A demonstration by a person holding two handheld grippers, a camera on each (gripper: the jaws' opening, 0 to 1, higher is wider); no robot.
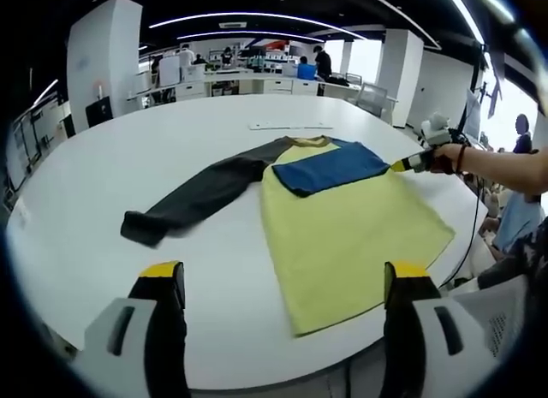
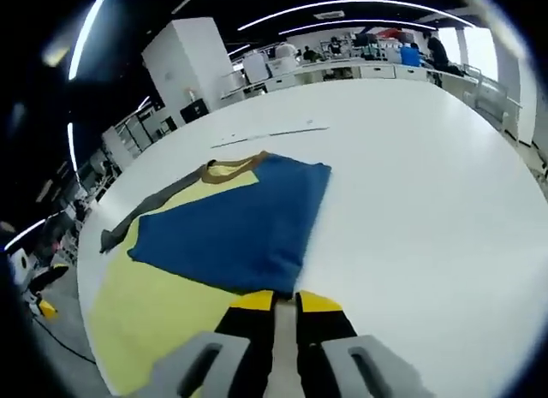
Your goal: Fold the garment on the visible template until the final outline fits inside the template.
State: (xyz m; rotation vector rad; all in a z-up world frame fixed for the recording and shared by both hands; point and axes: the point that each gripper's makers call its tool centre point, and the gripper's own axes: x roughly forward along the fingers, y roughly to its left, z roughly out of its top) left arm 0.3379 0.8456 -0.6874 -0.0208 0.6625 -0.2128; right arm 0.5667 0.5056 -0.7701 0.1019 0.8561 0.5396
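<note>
A garment with a yellow body (image 1: 342, 235) lies flat on the white round table (image 1: 128, 158). Its dark grey sleeve (image 1: 201, 193) stretches out to the left. Its blue sleeve (image 1: 334, 167) (image 2: 240, 227) is folded across the chest below the collar (image 1: 310, 142) (image 2: 231, 169). My right gripper (image 1: 404, 164) (image 2: 285, 301), held by a hand, sits at the blue sleeve's end with its jaws nearly together on the cuff edge. At the near hem my left gripper (image 1: 286, 274) stands open, jaws wide apart above the table, holding nothing.
A thin pale strip (image 1: 291, 126) (image 2: 265, 134) lies on the table beyond the collar. The table's near edge (image 1: 282, 364) runs just past the yellow hem. A person's arm (image 1: 505, 163) and a cable (image 1: 471, 235) are at the right. Desks and people stand far behind.
</note>
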